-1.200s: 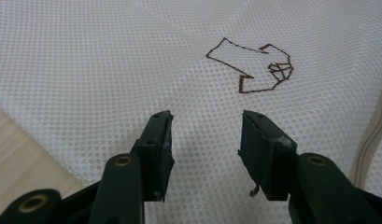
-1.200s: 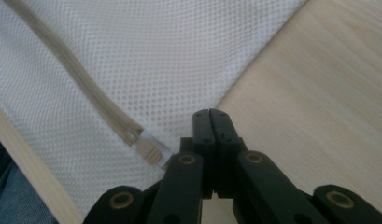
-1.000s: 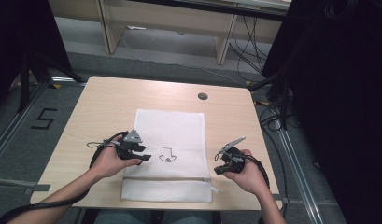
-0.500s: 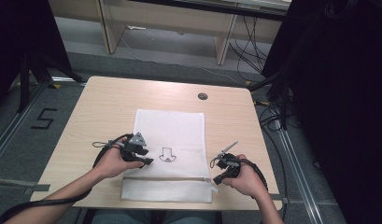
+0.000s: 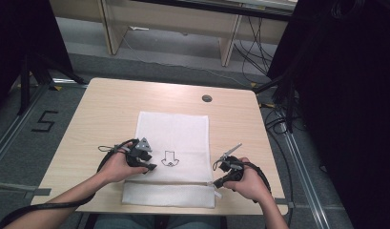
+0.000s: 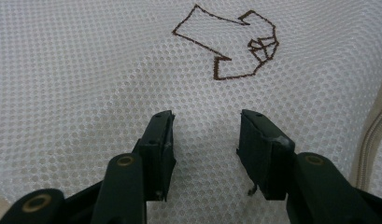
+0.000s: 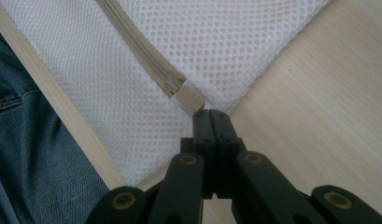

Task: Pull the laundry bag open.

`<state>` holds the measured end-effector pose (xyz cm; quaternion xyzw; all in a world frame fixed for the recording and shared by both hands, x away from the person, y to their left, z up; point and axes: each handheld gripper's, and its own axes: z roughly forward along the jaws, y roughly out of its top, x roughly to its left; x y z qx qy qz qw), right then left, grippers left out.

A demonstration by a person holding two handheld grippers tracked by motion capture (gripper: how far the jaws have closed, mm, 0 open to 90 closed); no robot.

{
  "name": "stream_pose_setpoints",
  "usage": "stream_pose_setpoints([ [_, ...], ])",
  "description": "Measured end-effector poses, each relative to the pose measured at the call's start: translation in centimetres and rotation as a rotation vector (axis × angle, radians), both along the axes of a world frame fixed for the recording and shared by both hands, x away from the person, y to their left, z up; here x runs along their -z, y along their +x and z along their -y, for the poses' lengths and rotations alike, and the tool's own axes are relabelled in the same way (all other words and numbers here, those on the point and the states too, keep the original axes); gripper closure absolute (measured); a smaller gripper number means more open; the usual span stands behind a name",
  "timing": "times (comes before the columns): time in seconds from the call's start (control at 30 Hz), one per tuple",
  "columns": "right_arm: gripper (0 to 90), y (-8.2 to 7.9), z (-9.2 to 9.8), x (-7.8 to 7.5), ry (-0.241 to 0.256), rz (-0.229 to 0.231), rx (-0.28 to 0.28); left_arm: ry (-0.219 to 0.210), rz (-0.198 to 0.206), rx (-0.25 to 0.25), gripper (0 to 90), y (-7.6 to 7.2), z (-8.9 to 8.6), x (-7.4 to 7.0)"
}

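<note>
A white mesh bag (image 5: 173, 138) lies flat on the wooden table (image 5: 111, 105), with a brown arrow emblem (image 5: 169, 158) stitched on it and a tan zipper (image 5: 173, 182) running across near the front edge. My left gripper (image 5: 151, 167) rests on the bag's left part beside the emblem. In the left gripper view this gripper (image 6: 205, 135) is open over the mesh, the arrow emblem (image 6: 230, 44) just ahead. My right gripper (image 5: 214, 182) sits at the zipper's right end. Up close it (image 7: 211, 114) is shut, its tips pinching the zipper pull tab (image 7: 188, 97).
A round cable hole (image 5: 207, 98) sits in the table's far half. Bare wood lies left and right of the bag. Dark stands and cables (image 5: 278, 105) crowd the floor to the right. The person's jeans (image 7: 30, 140) are just below the table's front edge.
My right gripper has dropped and moved toward the front edge, onto the zipper's right end. My left gripper has slid slightly right and forward on the bag.
</note>
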<state>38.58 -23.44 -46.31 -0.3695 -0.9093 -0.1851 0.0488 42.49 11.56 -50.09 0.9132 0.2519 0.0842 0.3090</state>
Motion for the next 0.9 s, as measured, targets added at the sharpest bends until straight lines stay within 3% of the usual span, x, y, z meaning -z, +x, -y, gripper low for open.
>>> stream_pose_setpoints([
  [0.13,90.0,0.0,-0.2,-0.2,0.012,-0.009,0.007,-0.012,-0.002,-0.008,54.8,0.0,0.0,0.1],
  [0.2,90.0,0.0,-0.3,-0.3,0.020,0.002,0.004,0.003,0.008,-0.005,55.1,0.0,0.0,0.0],
  [0.33,90.0,0.0,-0.6,-0.6,0.081,0.011,-0.017,0.006,0.008,-0.010,55.3,-0.1,0.1,0.0],
  [0.4,90.0,0.0,-1.0,-0.5,0.077,0.016,-0.028,0.005,0.008,-0.012,55.3,-0.1,0.1,0.0],
  [0.43,90.0,0.0,-1.3,-0.4,0.076,0.016,-0.034,-0.035,0.008,-0.046,55.3,-0.2,0.3,0.2],
  [0.53,90.0,-0.1,-2.2,-0.1,0.072,0.002,-0.046,-0.033,0.007,-0.043,55.3,-0.2,0.3,0.2],
  [0.57,90.0,-0.1,-2.5,0.0,0.067,-0.001,-0.051,0.006,0.008,-0.010,55.3,-0.1,0.1,0.0],
  [0.67,90.0,0.0,-3.4,0.2,0.080,-0.002,-0.057,0.003,0.008,-0.011,55.3,-0.1,0.1,0.0],
  [0.7,90.0,0.1,-3.5,0.0,0.083,0.001,-0.055,-0.033,0.008,-0.041,55.3,-0.2,0.3,0.2],
  [0.73,90.0,0.2,-3.3,-0.2,0.083,0.023,-0.054,-0.035,0.010,-0.038,55.3,-0.2,0.3,0.2],
  [0.8,90.0,0.5,-2.7,-0.7,0.103,0.042,-0.015,-0.002,0.013,-0.004,55.5,-0.1,0.0,0.0],
  [0.83,90.0,0.5,-2.3,-0.9,0.083,0.050,0.015,-0.055,0.020,-0.037,55.7,-0.2,0.3,0.2],
  [0.87,90.0,0.7,-1.9,-0.8,0.067,0.070,0.035,-0.036,0.032,-0.010,55.7,-0.1,0.2,0.0],
  [0.9,90.0,0.8,-1.5,-0.6,0.054,0.071,0.049,-0.064,0.041,-0.027,55.7,-0.2,0.3,-0.1],
])
